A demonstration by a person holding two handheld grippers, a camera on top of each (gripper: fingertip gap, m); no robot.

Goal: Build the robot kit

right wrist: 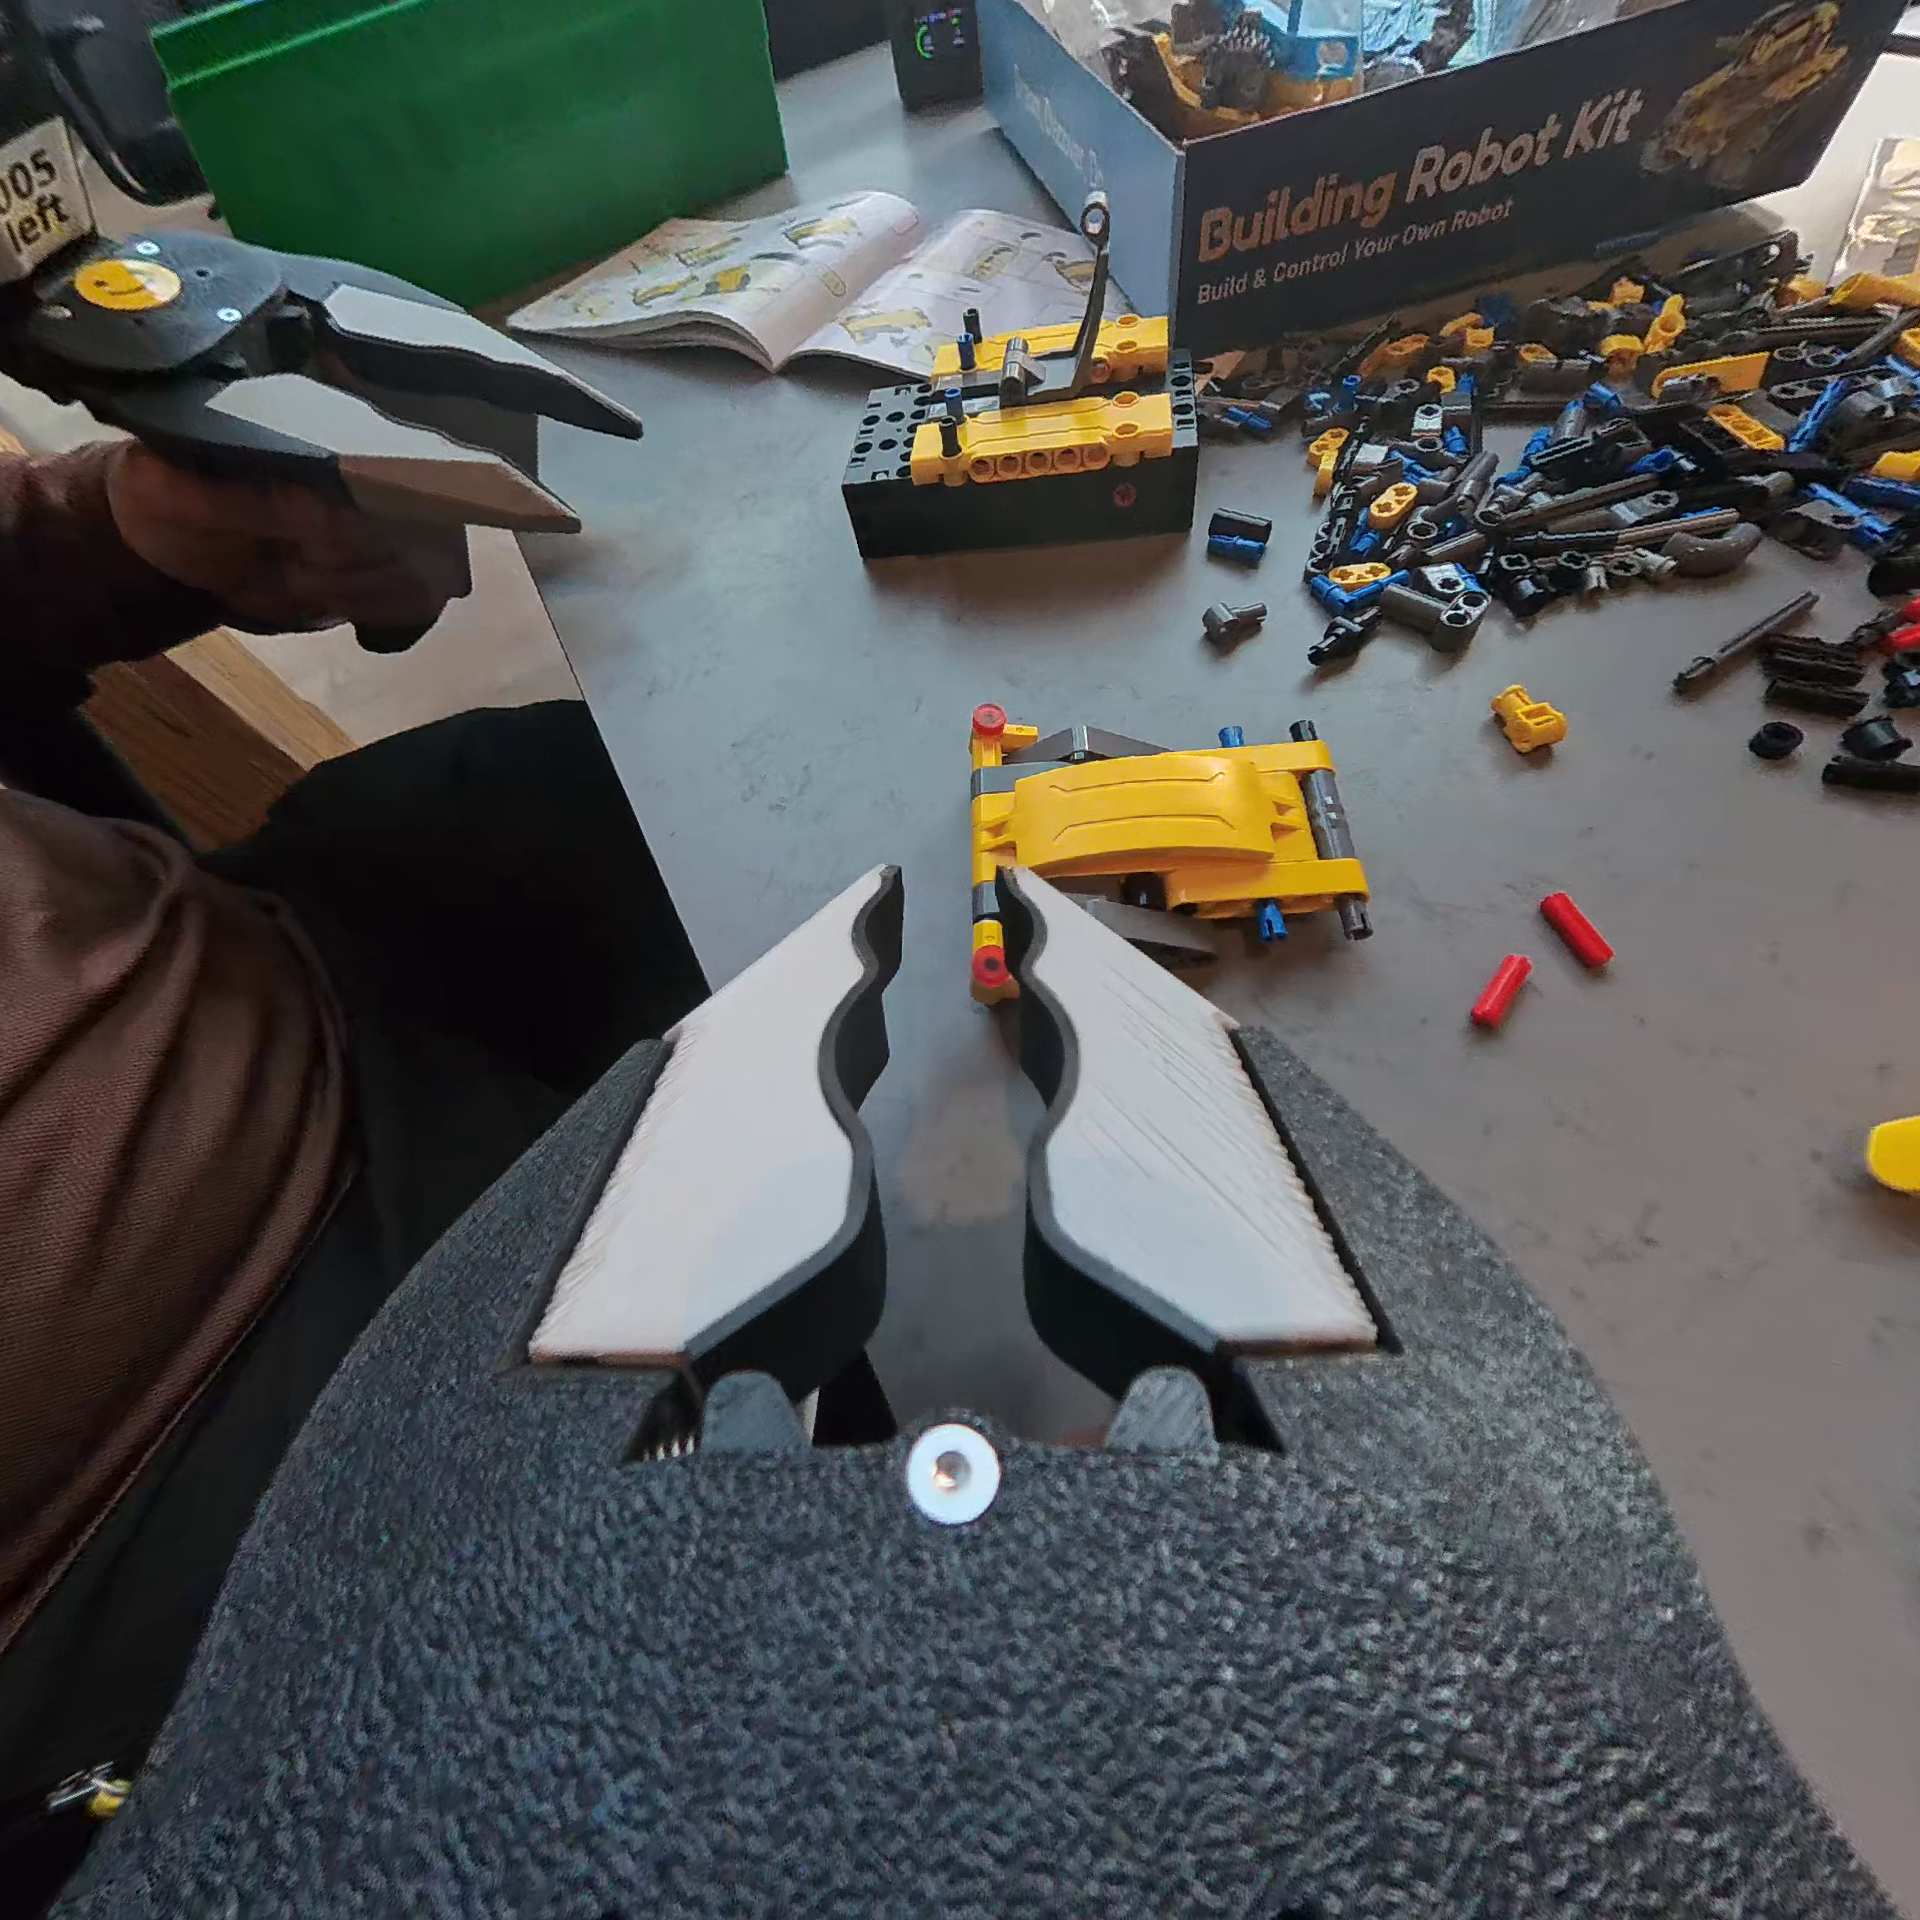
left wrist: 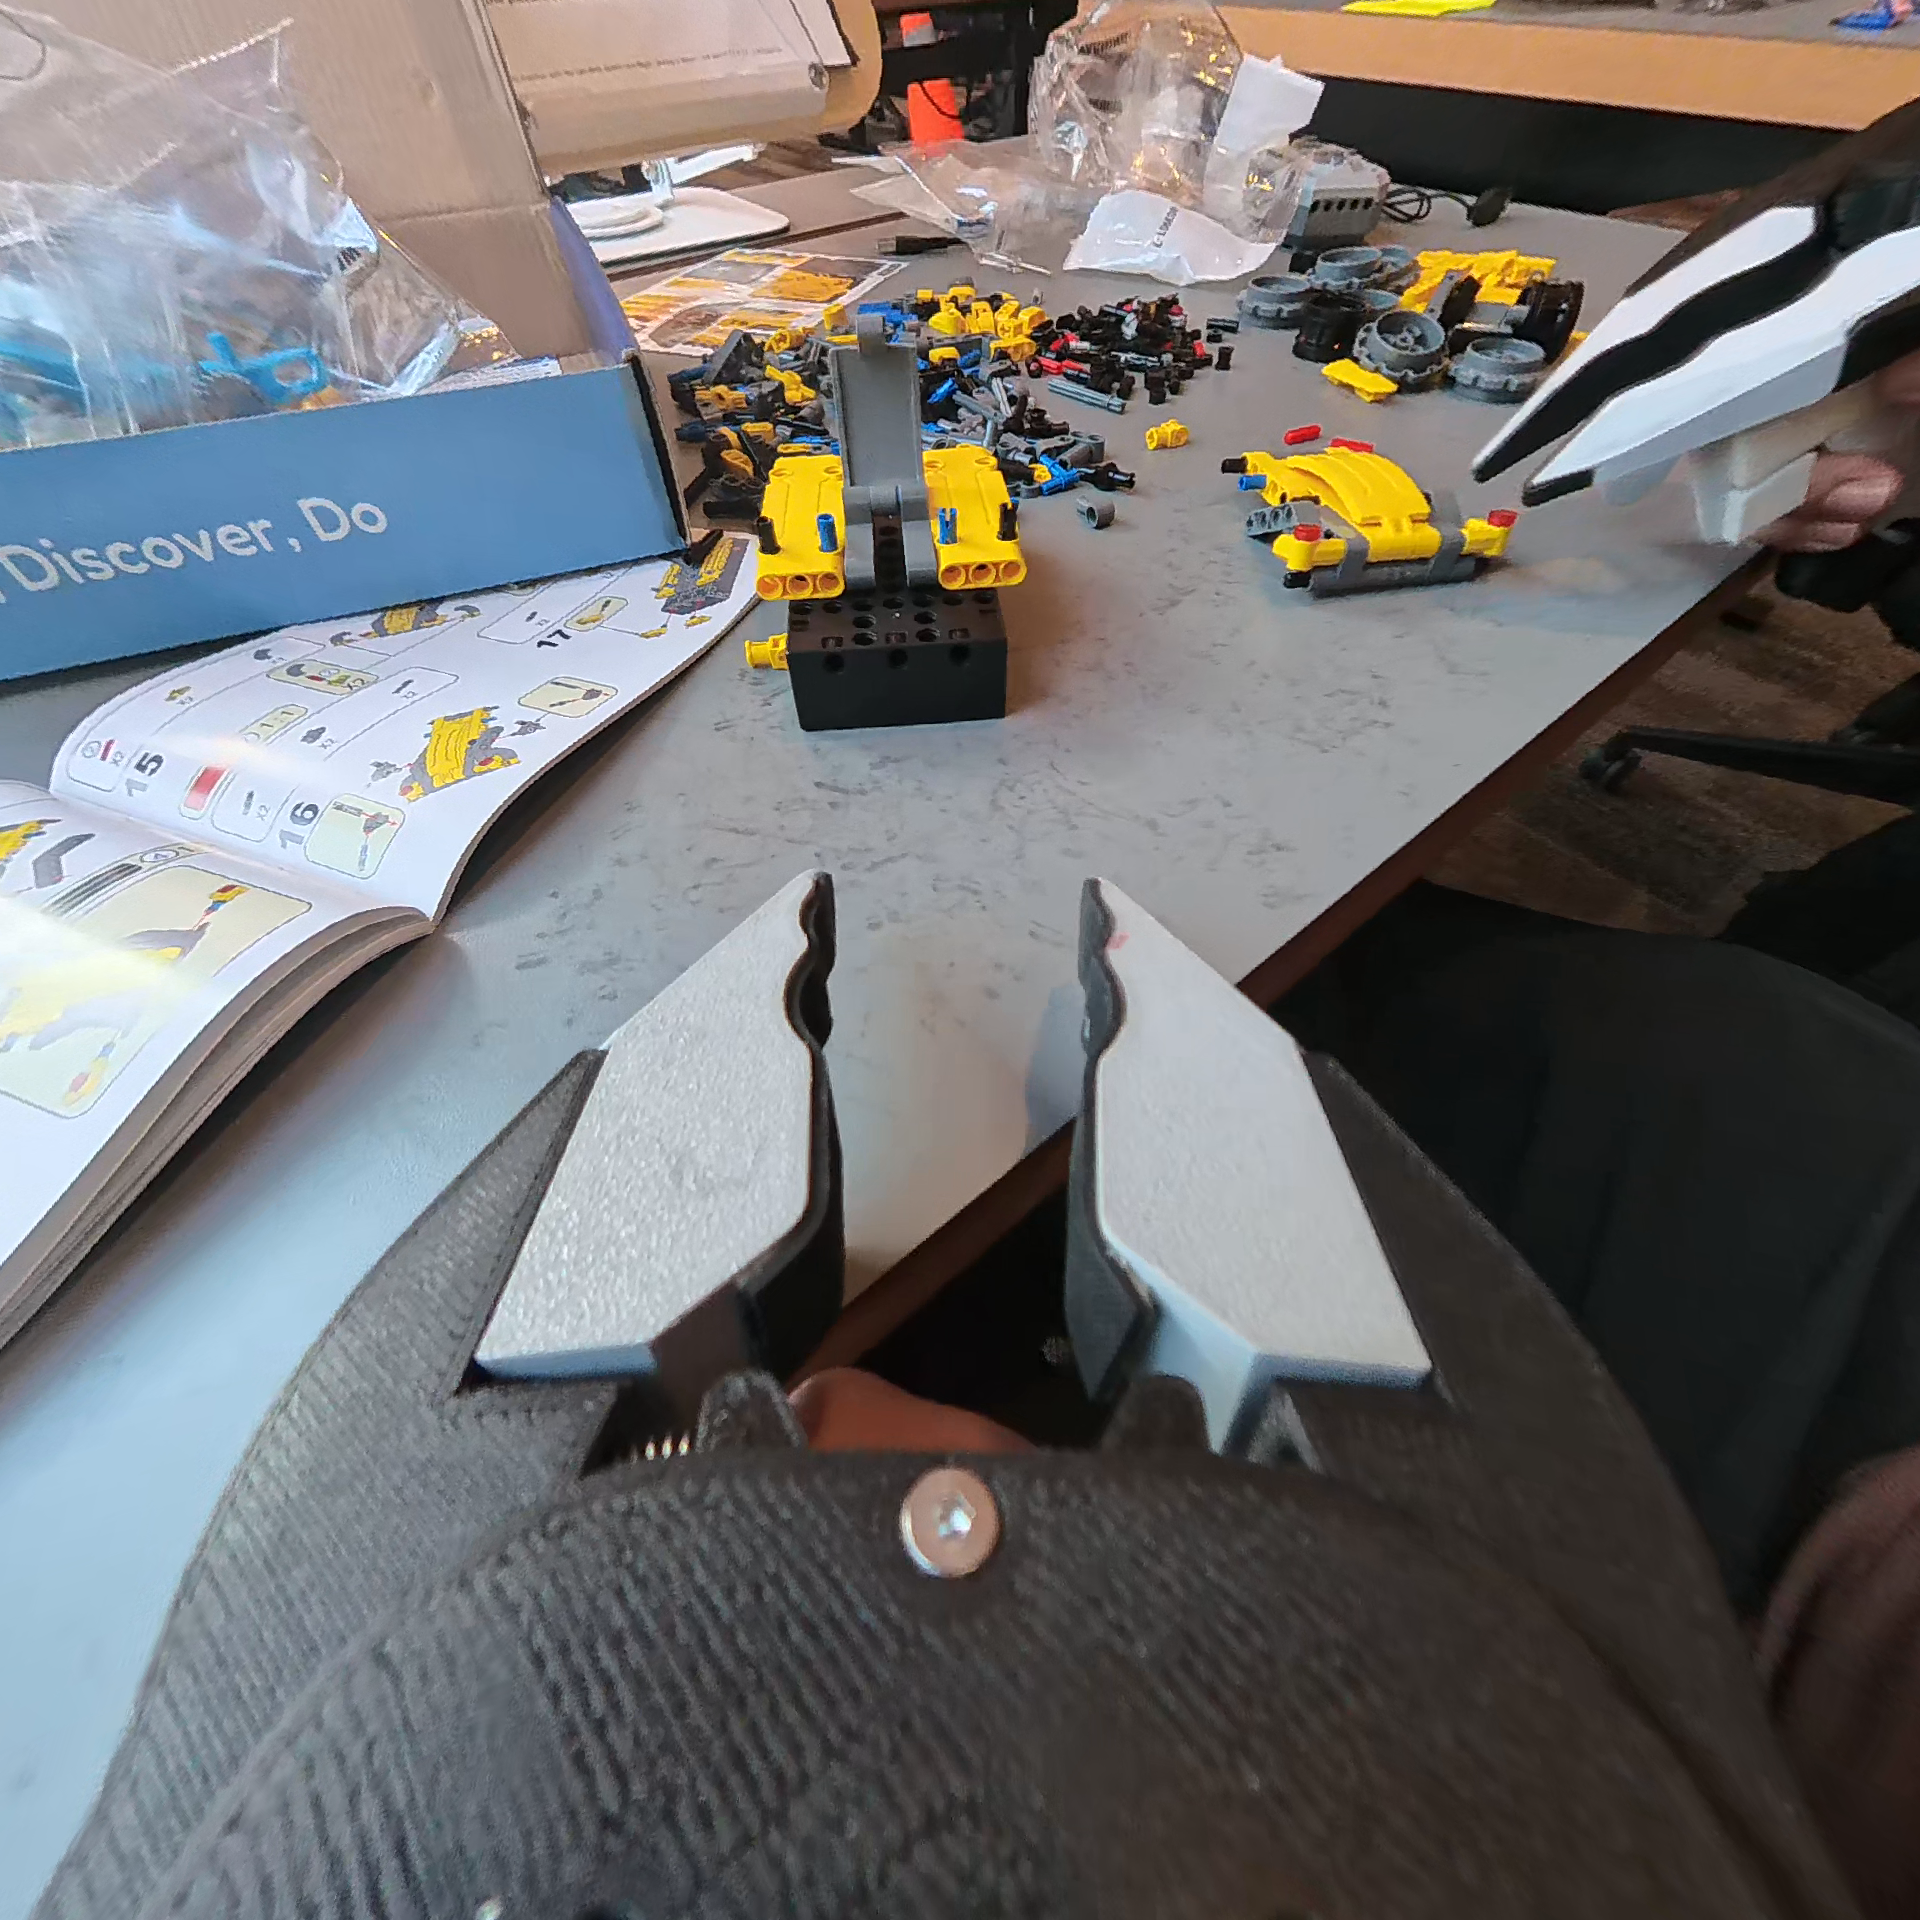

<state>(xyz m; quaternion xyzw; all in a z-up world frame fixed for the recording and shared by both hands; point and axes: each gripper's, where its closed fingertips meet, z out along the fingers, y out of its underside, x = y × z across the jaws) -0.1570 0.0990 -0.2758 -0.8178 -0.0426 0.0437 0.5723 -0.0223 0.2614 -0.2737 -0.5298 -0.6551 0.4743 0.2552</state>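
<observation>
The yellow curved-panel assembly [right wrist: 1164,821] lies flat on the grey surface [right wrist: 790,644] and serves as the reference landmark. The right gripper [right wrist: 948,896] hovers directly at the near end of this assembly; its 2 fingers [right wrist: 1132,1122] stand parted with a narrow gap, grip nothing, and 1 fingertip overlaps the assembly's near edge in the right wrist view; contact cannot be confirmed. 2 red pins [right wrist: 1538,961] lie on the surface just beside the assembly, on its right. Beyond the assembly stands a black perforated block [right wrist: 1023,499] carrying 2 yellow beams and a grey upright part. Right of that block, and behind the assembly, spreads a pile of loose black, blue and yellow parts [right wrist: 1621,457]. Past the block lie an open instruction booklet [right wrist: 821,281] and a blue kit box [right wrist: 1455,177]. The left gripper [left wrist: 956,894] is held well apart from the assembly, over the surface edge near the booklet [left wrist: 260,831]; its 2 fingers [left wrist: 707,1122] are spread wide and empty. A person's dark sleeve [right wrist: 135,1039] appears left of the assembly.
</observation>
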